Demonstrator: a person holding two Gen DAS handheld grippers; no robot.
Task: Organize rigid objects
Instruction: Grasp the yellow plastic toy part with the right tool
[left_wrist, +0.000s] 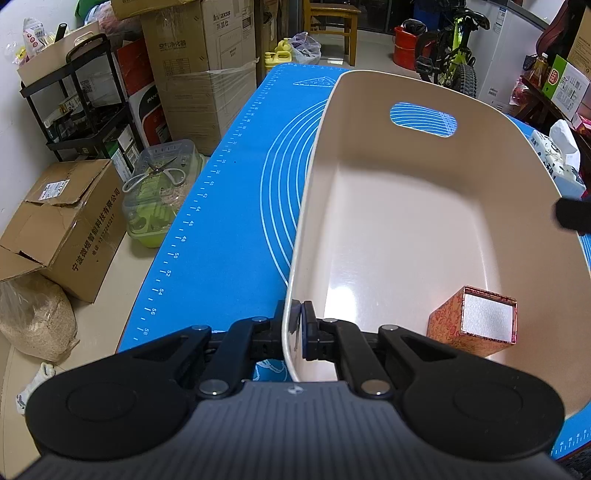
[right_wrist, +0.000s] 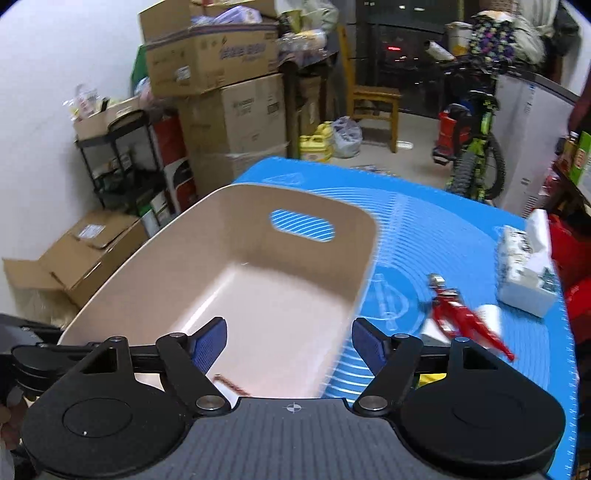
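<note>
A beige plastic bin (left_wrist: 388, 206) with a handle slot stands on the blue mat (left_wrist: 229, 221). My left gripper (left_wrist: 297, 325) is shut on the bin's near left rim. An orange patterned box (left_wrist: 472, 321) with white foam on top lies inside the bin at its near right corner. In the right wrist view my right gripper (right_wrist: 288, 345) is open and empty above the near end of the bin (right_wrist: 236, 258). A sliver of the box (right_wrist: 227, 384) shows below it. Red pliers (right_wrist: 461, 317) lie on the mat (right_wrist: 406, 221) to the right of the bin.
A tissue pack (right_wrist: 524, 266) and a white roll (right_wrist: 489, 317) lie on the mat's right side. Cardboard boxes (left_wrist: 70, 221), a black shelf rack (left_wrist: 81, 103) and a clear container (left_wrist: 162, 188) stand on the floor left of the table. A bicycle (right_wrist: 476, 147) stands beyond it.
</note>
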